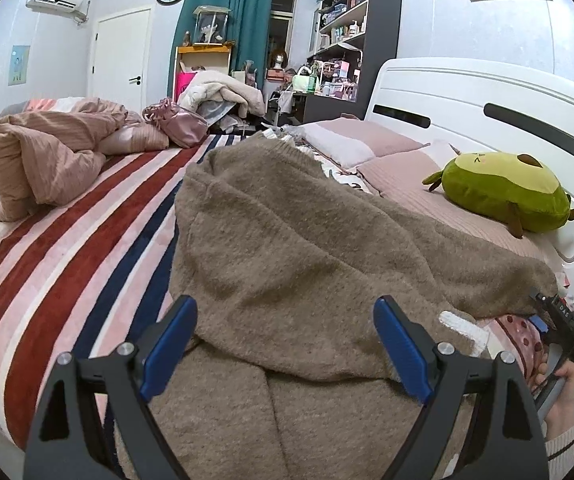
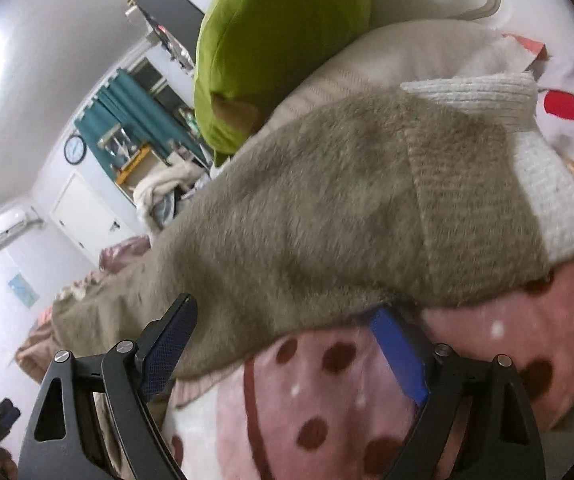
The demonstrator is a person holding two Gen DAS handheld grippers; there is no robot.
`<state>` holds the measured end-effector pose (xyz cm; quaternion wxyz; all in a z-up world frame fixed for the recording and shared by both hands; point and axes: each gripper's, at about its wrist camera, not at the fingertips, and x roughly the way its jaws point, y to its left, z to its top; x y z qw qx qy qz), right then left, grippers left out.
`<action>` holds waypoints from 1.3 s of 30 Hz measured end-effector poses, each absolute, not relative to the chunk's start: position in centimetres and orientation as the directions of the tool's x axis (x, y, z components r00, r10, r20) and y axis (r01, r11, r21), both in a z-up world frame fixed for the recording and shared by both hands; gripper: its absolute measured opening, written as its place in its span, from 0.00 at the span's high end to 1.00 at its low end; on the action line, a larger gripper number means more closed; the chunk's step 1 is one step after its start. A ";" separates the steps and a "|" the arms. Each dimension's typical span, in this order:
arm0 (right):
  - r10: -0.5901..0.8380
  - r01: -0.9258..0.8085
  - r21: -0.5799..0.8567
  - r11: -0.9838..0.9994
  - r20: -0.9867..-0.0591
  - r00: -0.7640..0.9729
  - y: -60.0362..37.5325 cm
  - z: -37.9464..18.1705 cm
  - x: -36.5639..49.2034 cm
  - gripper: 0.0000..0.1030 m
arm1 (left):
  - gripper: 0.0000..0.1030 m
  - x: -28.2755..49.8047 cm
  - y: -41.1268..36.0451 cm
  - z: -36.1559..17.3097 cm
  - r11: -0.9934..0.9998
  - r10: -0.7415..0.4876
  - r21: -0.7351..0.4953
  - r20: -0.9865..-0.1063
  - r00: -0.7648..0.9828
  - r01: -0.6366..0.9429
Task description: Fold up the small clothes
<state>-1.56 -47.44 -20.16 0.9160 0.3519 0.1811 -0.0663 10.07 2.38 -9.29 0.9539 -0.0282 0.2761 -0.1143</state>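
Observation:
A fuzzy taupe sweater [image 1: 299, 248] with a white ribbed hem lies spread on the bed, one layer folded over another near me. My left gripper [image 1: 285, 344] is open, its blue pads straddling the near folded edge. My right gripper [image 2: 287, 340] is open at the sweater's right edge [image 2: 327, 216], one pad above the cloth and one under it, beside the white hem [image 2: 547, 200]. The right gripper also shows in the left wrist view [image 1: 543, 320], low at the far right, held by a hand.
The bed has a striped blanket [image 1: 67, 240]. A crumpled pink duvet [image 1: 55, 152] lies at the left, pillows [image 1: 387, 148] and a green avocado plush [image 1: 503, 188] by the white headboard [image 1: 487, 100]. A pink dotted cover [image 2: 367, 392] lies under the right gripper.

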 end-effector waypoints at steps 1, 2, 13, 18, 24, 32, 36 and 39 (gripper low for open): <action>0.006 0.241 0.623 0.744 -0.367 0.930 -47.6 -20.1 -1.6 0.17 | 0.15 10.1 2.3 -9.2 0.972 -0.234 -0.116 -0.521 0.821 0.203; 0.004 0.237 0.626 0.743 -0.358 0.934 -48.0 -20.2 -1.6 0.17 | 0.15 10.1 2.2 -9.2 0.972 -0.233 -0.116 -0.521 0.821 0.202; -0.067 0.288 0.618 0.731 -0.355 0.933 -49.3 -19.6 -1.9 0.81 | 0.15 9.6 1.6 -8.8 0.971 -0.238 -0.115 -0.512 0.825 0.209; -0.145 0.279 0.536 0.797 -0.278 0.950 -47.8 -16.7 -3.7 0.95 | 0.15 9.6 2.3 -8.8 0.974 -0.229 -0.121 -0.507 0.831 0.194; -0.148 0.223 0.432 0.874 -0.199 0.969 -45.5 -10.7 -3.0 0.96 | 0.15 9.0 3.4 -8.6 0.970 -0.244 -0.137 -0.482 0.842 0.203; 0.002 0.015 0.170 0.985 -0.101 0.995 -35.1 -4.4 -1.9 0.96 | 0.15 7.0 6.4 -8.9 0.967 -0.253 -0.143 -0.435 0.864 0.211; 0.173 -0.162 0.084 0.983 -0.141 0.975 -28.0 -4.1 -0.4 0.95 | 0.15 5.9 8.2 -9.1 0.965 -0.258 -0.147 -0.415 0.873 0.215; 0.284 -0.305 -0.040 0.952 -0.260 0.923 -20.9 -6.0 0.9 0.95 | 0.14 5.4 9.5 -9.4 0.966 -0.254 -0.149 -0.406 0.878 0.211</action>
